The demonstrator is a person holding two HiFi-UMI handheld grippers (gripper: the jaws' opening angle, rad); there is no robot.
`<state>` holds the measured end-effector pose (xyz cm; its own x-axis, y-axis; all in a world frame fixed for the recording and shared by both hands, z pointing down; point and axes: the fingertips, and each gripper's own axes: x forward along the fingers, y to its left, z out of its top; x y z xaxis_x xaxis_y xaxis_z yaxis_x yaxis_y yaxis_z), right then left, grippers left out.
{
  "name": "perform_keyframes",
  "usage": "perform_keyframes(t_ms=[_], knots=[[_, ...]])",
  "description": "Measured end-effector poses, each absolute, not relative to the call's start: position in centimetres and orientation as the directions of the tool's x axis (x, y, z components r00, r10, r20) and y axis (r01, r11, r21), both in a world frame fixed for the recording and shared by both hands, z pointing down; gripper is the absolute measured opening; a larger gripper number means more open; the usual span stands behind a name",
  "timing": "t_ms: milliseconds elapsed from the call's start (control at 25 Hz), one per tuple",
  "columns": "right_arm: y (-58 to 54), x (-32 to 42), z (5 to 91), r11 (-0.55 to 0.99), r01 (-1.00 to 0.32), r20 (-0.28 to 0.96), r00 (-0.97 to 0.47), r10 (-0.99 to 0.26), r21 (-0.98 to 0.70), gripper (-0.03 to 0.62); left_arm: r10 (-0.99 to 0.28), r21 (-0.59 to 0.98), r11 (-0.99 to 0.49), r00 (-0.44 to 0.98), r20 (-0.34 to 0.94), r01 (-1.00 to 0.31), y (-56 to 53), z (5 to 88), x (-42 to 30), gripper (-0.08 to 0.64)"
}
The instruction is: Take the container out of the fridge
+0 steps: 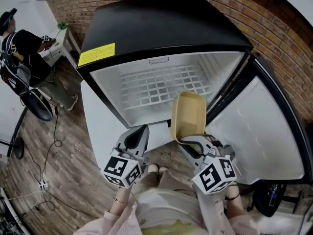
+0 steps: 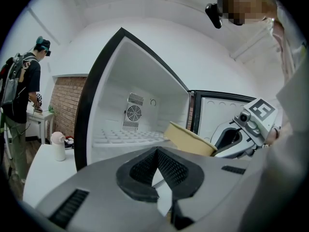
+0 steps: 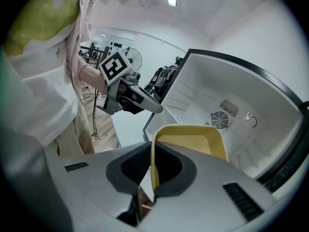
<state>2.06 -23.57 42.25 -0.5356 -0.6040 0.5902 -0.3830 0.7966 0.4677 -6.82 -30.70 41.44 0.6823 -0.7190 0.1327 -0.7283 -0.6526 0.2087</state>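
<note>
Nearest, left gripper (image 1: 141,130): jaws pressed together on nothing; low at the left, probably idle so as not to cross the carrying path.
Right gripper (image 1: 190,142): narrowed almost to touching, pads pinching the thin side wall of the container; likely the only hold a shallow tray like this offers.
Container (image 1: 188,112): yellow, empty, tipped up on edge above the right jaws; at the mouth of the fridge, apparently just outside the cavity, so removal judged nearly done.
Door (image 1: 259,126): wide open to the right, leaving the way out free.
Fridge (image 1: 146,28): black shell, white inside, far side of the container.
Wire shelf (image 1: 156,87): bare, farthest back.
</note>
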Motion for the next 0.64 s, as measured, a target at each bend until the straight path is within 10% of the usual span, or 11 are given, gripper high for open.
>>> perform_keyframes(t_ms=[640], knots=[[-24.54, 2.51, 41.41, 0.783, -0.37, 0.571, -0.54, -0.619, 0.5, 0.02, -0.735, 0.191, -0.641, 0.666, 0.128, -0.744, -30.41, 41.03, -6.89, -0.008]])
